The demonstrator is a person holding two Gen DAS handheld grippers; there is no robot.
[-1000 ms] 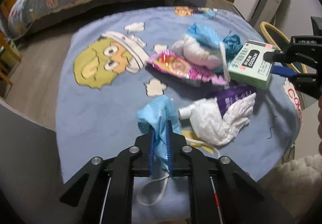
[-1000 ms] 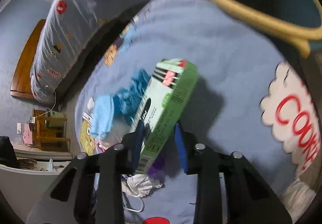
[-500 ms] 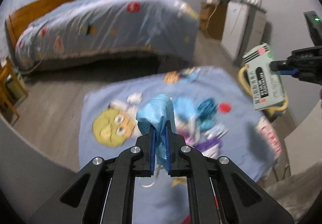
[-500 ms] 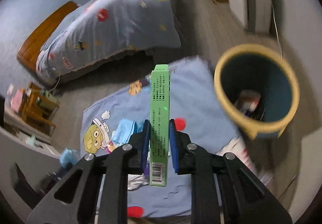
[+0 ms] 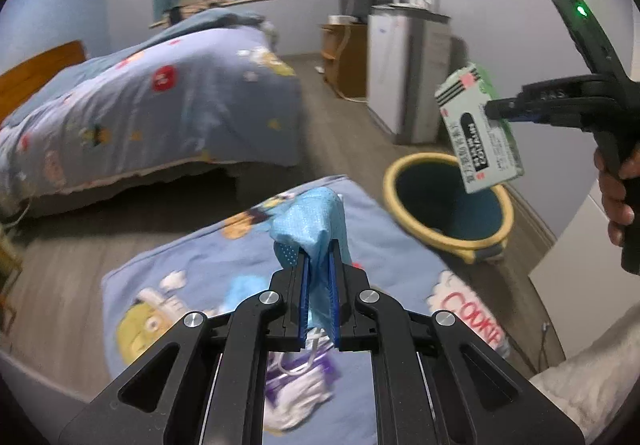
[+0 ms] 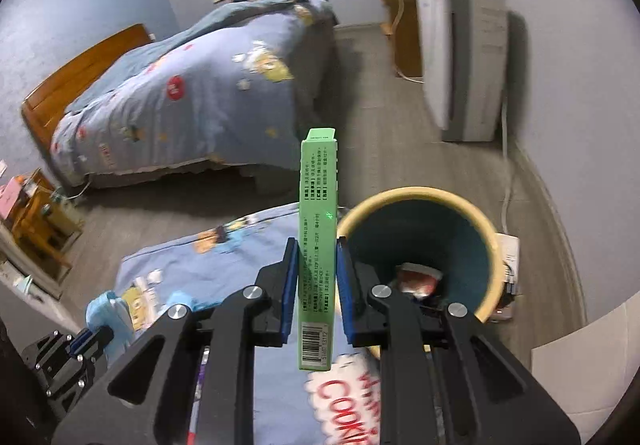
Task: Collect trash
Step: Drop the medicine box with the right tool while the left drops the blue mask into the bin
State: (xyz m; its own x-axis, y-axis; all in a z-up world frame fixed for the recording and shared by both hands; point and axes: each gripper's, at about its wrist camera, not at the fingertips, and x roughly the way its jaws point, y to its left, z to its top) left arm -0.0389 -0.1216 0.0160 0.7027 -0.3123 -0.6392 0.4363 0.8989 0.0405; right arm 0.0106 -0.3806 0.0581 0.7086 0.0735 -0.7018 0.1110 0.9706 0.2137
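Left gripper (image 5: 318,285) jaws clamp a blue face mask (image 5: 310,233); right gripper (image 6: 317,287) jaws clamp a green box (image 6: 318,241) beside the bin (image 6: 416,241)

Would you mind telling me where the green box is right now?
The green box is clamped in the right gripper, held in the air beside the yellow-rimmed bin, above the blue cartoon blanket's edge.

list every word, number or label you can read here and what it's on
"COOKIE", in red on a white cloud: the blue cartoon blanket, cut off at the last letter in both views.
Barcode digits on the green box held in the right tongs: too small to read surely.
Black band and small print on the box's white face: too blurred to read.
Blue mask in the left tongs: no text.
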